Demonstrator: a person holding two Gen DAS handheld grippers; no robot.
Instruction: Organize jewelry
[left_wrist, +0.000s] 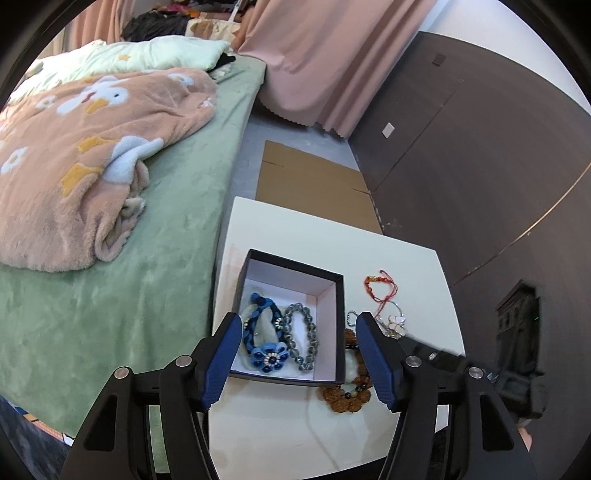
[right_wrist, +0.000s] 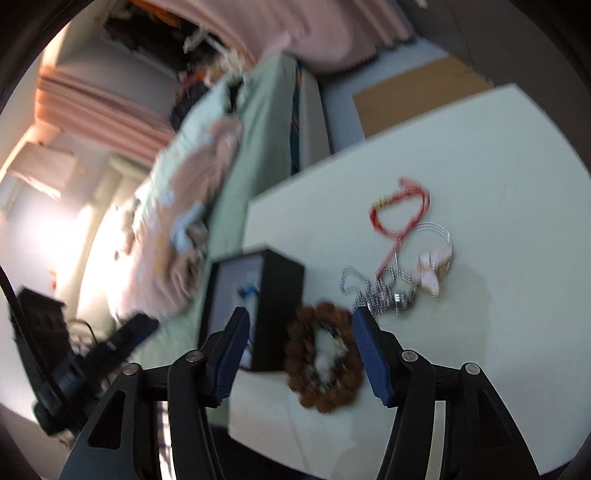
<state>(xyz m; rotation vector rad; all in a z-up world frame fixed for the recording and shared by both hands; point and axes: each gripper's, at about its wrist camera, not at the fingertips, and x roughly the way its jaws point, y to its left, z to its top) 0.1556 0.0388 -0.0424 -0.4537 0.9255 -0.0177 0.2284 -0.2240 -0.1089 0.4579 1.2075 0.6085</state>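
Note:
A black box (left_wrist: 340, 325) with a white inside stands on the white table (left_wrist: 391, 254). In it lie a blue braided flower bracelet (left_wrist: 264, 341) and a grey bead bracelet (left_wrist: 302, 338). My left gripper (left_wrist: 297, 319) hovers open above the box, nothing between its fingers. Right of the box lie a brown bead bracelet (right_wrist: 295, 347), a silver chain (right_wrist: 380, 293), a red string bracelet (right_wrist: 402, 210) and a bangle with a pale flower (right_wrist: 430, 271). My right gripper (right_wrist: 301, 314) is open over the brown bracelet and the box's side (right_wrist: 280, 295); this view is blurred.
A bed with a green cover (left_wrist: 147, 280) and a pink duck blanket (left_wrist: 88, 155) borders the table's left edge. Flat cardboard (left_wrist: 306, 181) lies on the floor beyond the table. A dark wardrobe (left_wrist: 480, 147) stands on the right, pink curtains (left_wrist: 332, 55) behind.

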